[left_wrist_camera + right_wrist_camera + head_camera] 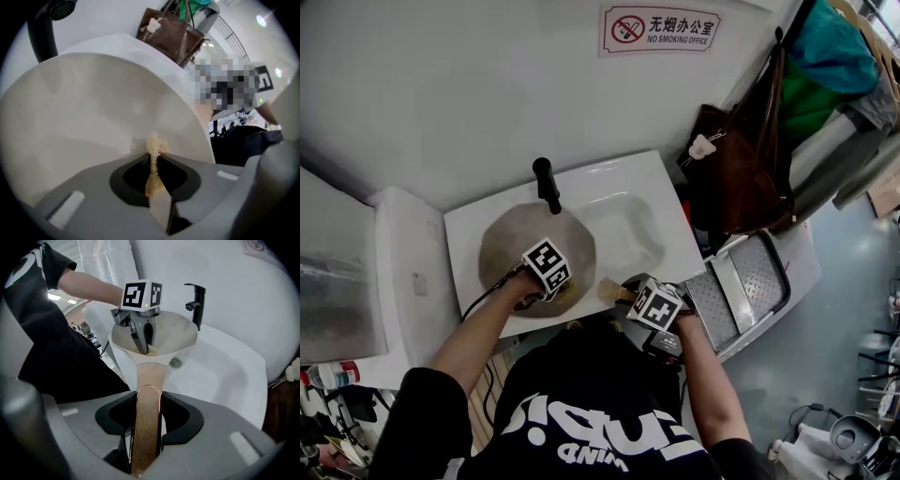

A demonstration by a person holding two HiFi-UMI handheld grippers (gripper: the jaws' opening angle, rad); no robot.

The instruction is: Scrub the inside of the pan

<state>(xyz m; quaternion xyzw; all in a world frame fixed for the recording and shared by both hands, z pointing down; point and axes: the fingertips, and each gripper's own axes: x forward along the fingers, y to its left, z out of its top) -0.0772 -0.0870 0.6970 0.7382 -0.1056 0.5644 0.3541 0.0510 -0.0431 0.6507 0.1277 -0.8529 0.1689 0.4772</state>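
Note:
A pale, wide pan (511,242) lies tilted in the white sink (628,192). My left gripper (560,292) reaches down into it, shut on a small yellowish scrub pad (565,294). The left gripper view shows the scrub pad (154,144) pinched between the jaws of the left gripper (154,164), its tip against the pan's inner wall (93,108). My right gripper (148,414) is shut on the pan's wooden handle (150,380), at the sink's front edge. From there I see the pan (176,333) with the left gripper (144,347) inside it.
A black faucet (547,184) stands at the back of the sink, just behind the pan. A brown bag (745,159) hangs to the right, above a grey metal step (750,281). A white cabinet (408,272) adjoins the sink on the left.

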